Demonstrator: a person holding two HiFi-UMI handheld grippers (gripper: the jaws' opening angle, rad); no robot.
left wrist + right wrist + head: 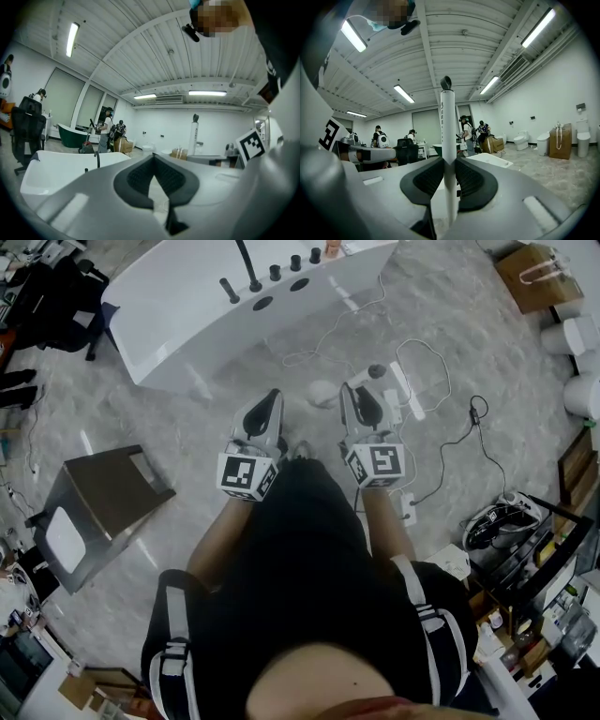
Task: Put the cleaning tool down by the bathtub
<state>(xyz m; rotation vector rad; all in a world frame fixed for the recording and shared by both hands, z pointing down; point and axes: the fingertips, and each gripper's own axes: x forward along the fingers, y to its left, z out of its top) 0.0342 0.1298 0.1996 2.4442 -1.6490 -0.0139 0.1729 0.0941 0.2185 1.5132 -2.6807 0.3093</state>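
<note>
The white bathtub [187, 324] lies across the top of the head view, just ahead of both grippers; it also shows low in the left gripper view [56, 164]. The cleaning tool [448, 122] is a long white handle with a dark tip [376, 371], standing upright. My right gripper [361, 395] [448, 161] is shut on that handle, with the pads pressed to both of its sides. My left gripper [267, 409] [153, 161] is held level beside it, jaw tips touching and nothing between them. The tool's lower end is hidden.
A black faucet [248, 268] and knobs stand on the tub's rim. A grey metal stool [103, 493] stands at the left. Cables [441, 381] and a power strip [408, 390] lie on the marble floor to the right. A cardboard box [539, 277] and toilets [581, 334] are at the far right.
</note>
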